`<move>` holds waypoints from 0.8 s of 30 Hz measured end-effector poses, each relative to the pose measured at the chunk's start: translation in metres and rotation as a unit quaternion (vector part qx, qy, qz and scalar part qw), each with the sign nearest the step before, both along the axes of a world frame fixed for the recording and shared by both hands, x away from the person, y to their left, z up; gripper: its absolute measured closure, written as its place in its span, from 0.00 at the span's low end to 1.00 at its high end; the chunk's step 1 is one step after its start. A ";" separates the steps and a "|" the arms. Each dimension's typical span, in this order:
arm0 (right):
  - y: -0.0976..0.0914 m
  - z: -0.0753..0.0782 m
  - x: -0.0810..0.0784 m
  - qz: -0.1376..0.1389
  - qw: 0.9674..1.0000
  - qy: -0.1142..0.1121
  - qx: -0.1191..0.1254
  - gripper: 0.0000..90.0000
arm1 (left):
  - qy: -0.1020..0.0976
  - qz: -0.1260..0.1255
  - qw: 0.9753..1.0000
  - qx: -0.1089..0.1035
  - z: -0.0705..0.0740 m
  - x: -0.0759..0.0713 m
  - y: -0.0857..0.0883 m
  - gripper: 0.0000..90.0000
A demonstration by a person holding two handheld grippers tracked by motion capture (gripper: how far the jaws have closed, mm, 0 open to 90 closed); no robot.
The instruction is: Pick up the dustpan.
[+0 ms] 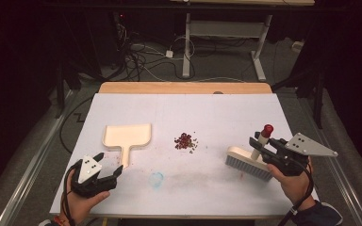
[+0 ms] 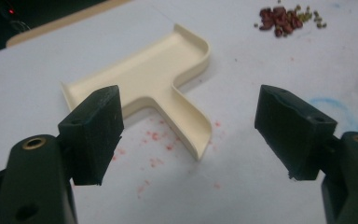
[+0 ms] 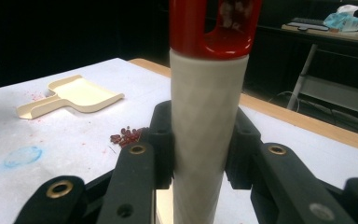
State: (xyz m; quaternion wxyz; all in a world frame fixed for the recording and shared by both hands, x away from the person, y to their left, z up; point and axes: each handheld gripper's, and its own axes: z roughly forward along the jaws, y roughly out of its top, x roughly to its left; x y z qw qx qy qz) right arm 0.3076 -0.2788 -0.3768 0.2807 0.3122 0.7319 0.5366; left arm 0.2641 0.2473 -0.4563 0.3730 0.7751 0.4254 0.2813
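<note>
Cream brush handle (image 3: 207, 121) — clamped inside right hand-held gripper (image 3: 200, 154).

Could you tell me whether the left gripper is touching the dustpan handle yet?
Apart. The left gripper view shows the left gripper open, with bare table between its jaws and the dustpan handle's end.

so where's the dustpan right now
In the high view the dustpan lies flat on the left half of the white table, its handle pointing at the open left gripper, with the small pile of red bits to its right.
</note>
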 end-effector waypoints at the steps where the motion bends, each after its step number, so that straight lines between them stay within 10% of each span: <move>1: 0.000 0.000 0.000 0.000 1.000 0.000 0.001 0.77 | 0.004 0.001 1.000 -0.003 -0.001 0.001 0.001 0.26; 9: -0.003 0.004 -0.001 -0.006 1.000 -0.008 0.004 0.77 | 0.011 0.015 1.000 0.010 0.000 -0.002 0.001 0.25; 17: -0.002 0.004 -0.001 -0.007 1.000 -0.009 0.001 0.77 | 0.073 0.048 0.996 -0.004 -0.002 0.000 -0.005 0.25; 24: 0.004 0.005 0.000 -0.006 1.000 -0.011 -0.003 0.77 | 0.122 0.056 0.991 -0.015 -0.015 0.040 -0.012 0.25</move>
